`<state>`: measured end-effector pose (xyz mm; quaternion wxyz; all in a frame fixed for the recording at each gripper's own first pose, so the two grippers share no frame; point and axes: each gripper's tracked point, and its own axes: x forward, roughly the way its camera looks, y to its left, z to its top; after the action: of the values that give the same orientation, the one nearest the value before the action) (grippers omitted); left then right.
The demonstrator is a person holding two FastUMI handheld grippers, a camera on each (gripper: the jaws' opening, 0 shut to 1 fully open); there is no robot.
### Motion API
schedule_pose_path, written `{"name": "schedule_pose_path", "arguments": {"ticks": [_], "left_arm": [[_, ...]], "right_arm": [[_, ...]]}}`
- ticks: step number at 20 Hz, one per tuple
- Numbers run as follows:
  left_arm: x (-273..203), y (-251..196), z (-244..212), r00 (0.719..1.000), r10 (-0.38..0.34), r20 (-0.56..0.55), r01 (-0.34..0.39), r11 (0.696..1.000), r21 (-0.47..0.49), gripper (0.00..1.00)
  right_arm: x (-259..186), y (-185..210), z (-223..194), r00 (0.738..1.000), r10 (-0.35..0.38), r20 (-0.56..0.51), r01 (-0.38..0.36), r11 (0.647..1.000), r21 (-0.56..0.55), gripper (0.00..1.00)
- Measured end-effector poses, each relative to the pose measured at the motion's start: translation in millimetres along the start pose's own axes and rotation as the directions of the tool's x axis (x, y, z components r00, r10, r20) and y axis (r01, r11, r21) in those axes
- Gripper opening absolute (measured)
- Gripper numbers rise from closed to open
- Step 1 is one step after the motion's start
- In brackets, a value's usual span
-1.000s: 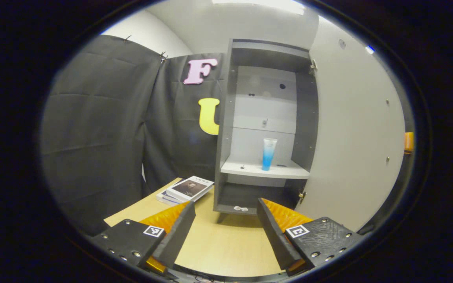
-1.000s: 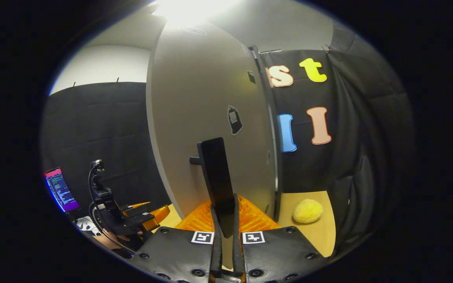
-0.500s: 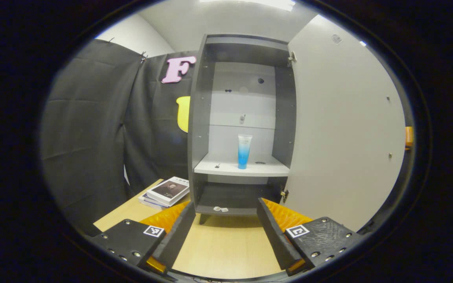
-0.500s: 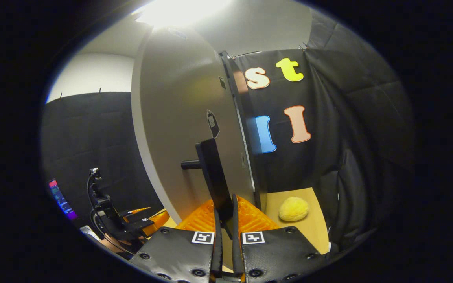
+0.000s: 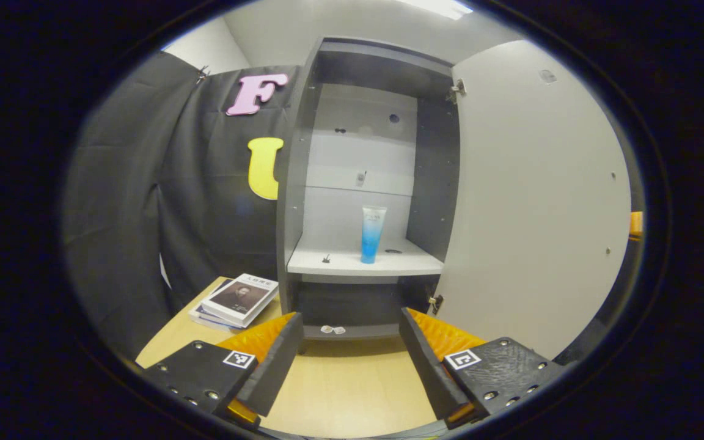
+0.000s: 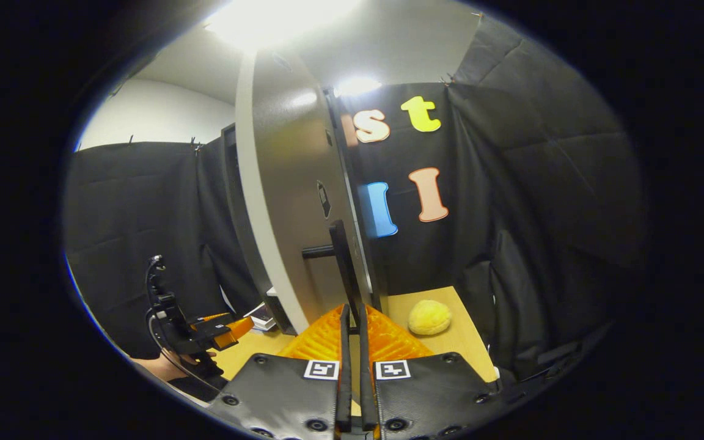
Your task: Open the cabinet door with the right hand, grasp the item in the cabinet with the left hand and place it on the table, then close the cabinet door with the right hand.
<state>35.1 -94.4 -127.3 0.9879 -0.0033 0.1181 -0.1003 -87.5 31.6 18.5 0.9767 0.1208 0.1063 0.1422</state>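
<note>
The grey cabinet (image 5: 294,183) stands with its door (image 5: 535,201) swung wide to the right in the left gripper view. A blue-and-clear tube (image 5: 371,234) stands upright on the cabinet's pale middle shelf (image 5: 340,264). My left gripper (image 5: 346,354) is open above the wooden table (image 5: 346,391), well short of the cabinet. In the right gripper view the door (image 6: 278,201) shows nearly edge-on, and my right gripper (image 6: 352,321) is shut on its dark bar handle (image 6: 341,269). The left gripper (image 6: 211,330) also shows low at the left there, held by a hand.
A stack of books (image 5: 236,300) lies on the table left of the cabinet. A yellow fuzzy ball (image 6: 429,317) rests on the table right of the door. Two small pale bits (image 5: 332,330) lie on the cabinet's bottom shelf. Black cloth walls close in all round.
The right gripper has pulled the door farther open, so it now shows nearly edge-on. The left gripper has swung right and slightly closer, bringing the cabinet's inside to face it.
</note>
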Motion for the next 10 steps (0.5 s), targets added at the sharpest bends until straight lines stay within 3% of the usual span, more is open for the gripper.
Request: {"name": "schedule_pose_path", "arguments": {"ticks": [2,3,6,8,9,10], "left_arm": [[12,14,5,0.999,-0.05,0.006,0.05,0.999,0.022,0.94],[16,22,8,0.998,-0.069,0.006,0.069,0.997,0.036,0.94],[24,38,15,0.99,-0.138,0.026,0.137,0.989,0.048,0.96],[25,49,22,0.984,-0.174,0.042,0.172,0.984,0.051,0.94],[26,54,27,0.981,-0.19,0.048,0.187,0.981,0.049,0.95],[29,55,30,0.977,-0.208,0.045,0.206,0.977,0.046,0.96]], "right_arm": [[-24,-7,6,0.994,-0.102,0.026,0.101,0.995,0.017,0.0],[-34,-11,12,0.987,-0.154,0.046,0.153,0.988,0.025,0.05],[-48,-29,23,0.943,-0.318,0.101,0.317,0.948,0.028,0.02],[-52,-34,26,0.917,-0.381,0.115,0.385,0.923,-0.013,0.0],[-53,-36,28,0.907,-0.402,0.123,0.408,0.912,-0.03,0.05],[-53,-35,29,0.901,-0.413,0.131,0.422,0.906,-0.043,0.0]]}}
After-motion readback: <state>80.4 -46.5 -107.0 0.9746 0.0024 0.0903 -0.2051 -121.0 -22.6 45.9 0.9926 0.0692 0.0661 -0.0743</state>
